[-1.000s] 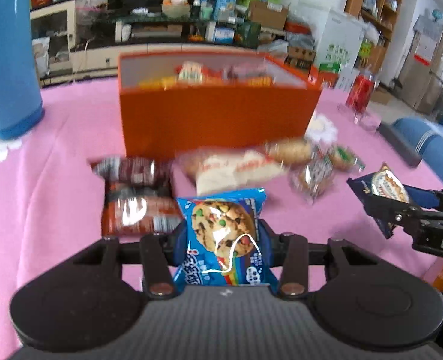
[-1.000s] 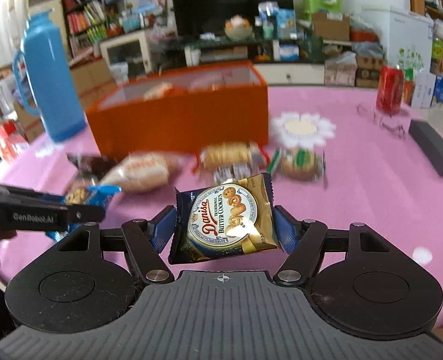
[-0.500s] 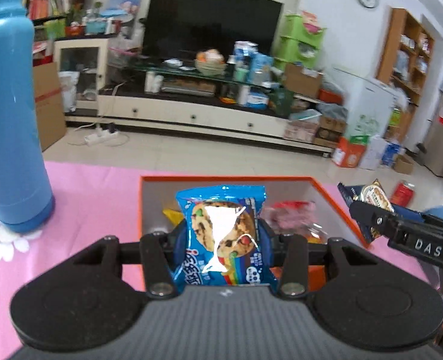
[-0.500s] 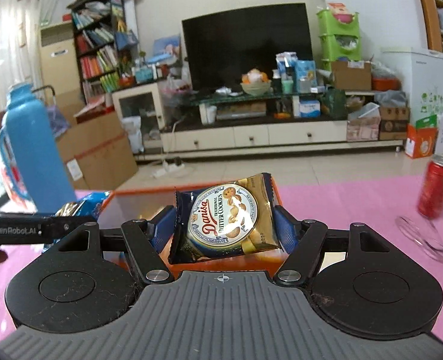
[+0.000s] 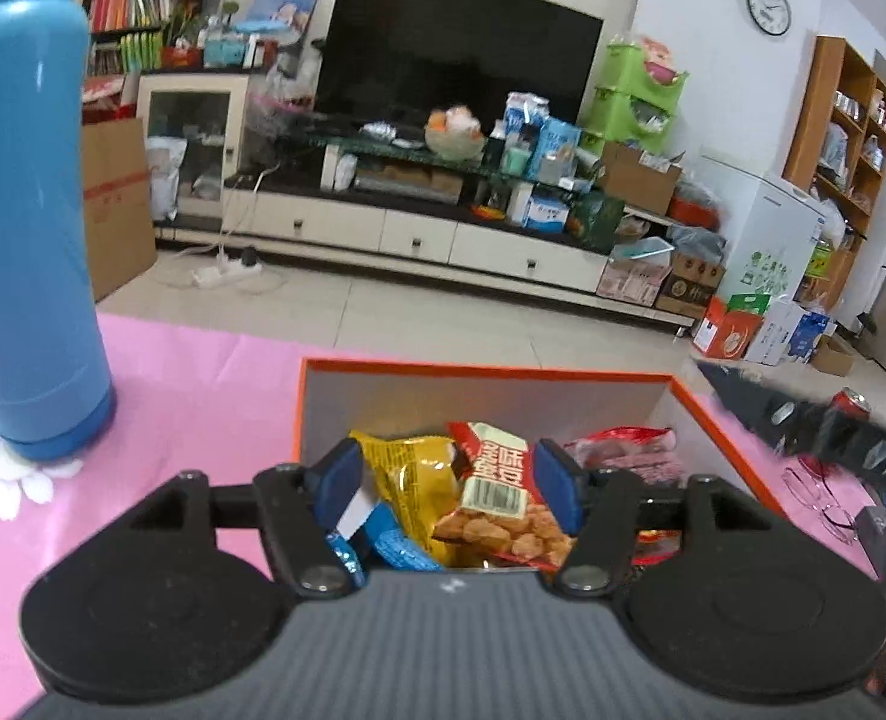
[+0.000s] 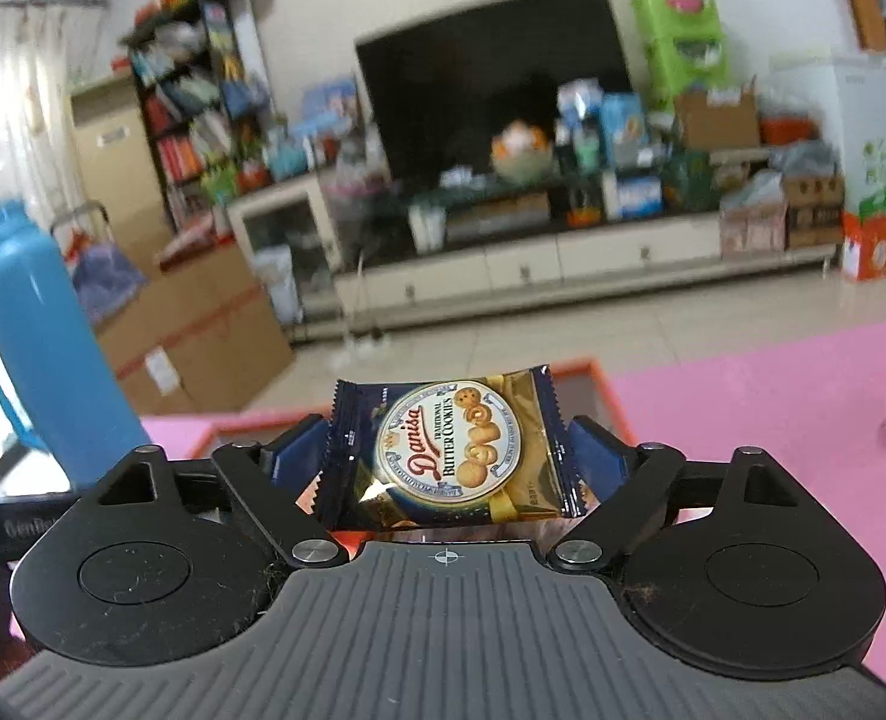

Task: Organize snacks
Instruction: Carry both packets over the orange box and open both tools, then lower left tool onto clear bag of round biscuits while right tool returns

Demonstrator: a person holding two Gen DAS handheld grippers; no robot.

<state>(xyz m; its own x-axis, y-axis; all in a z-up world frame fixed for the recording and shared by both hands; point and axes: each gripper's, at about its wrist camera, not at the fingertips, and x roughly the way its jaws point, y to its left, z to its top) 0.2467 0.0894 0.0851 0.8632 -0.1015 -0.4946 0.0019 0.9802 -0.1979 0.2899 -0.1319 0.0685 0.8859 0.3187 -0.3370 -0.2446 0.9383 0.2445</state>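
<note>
My left gripper (image 5: 445, 483) is open and empty above the orange box (image 5: 484, 367). The blue cookie packet (image 5: 392, 540) lies in the box below it, next to a yellow packet (image 5: 413, 474), a red peanut packet (image 5: 499, 498) and a red-and-white packet (image 5: 628, 450). My right gripper (image 6: 445, 450) is shut on the dark blue Danisa butter cookie packet (image 6: 448, 450), held above the box's far rim (image 6: 586, 367). The right gripper also shows blurred at the right of the left wrist view (image 5: 802, 426).
A tall blue thermos (image 5: 26, 228) stands on the pink tablecloth (image 5: 203, 372) left of the box. A red can (image 5: 850, 402) and glasses (image 5: 820, 480) lie to the right. The TV stand and the room's floor are behind the table.
My left gripper has opened and dropped the blue cookie packet into the box. My right gripper has moved in over the box with the Danisa packet.
</note>
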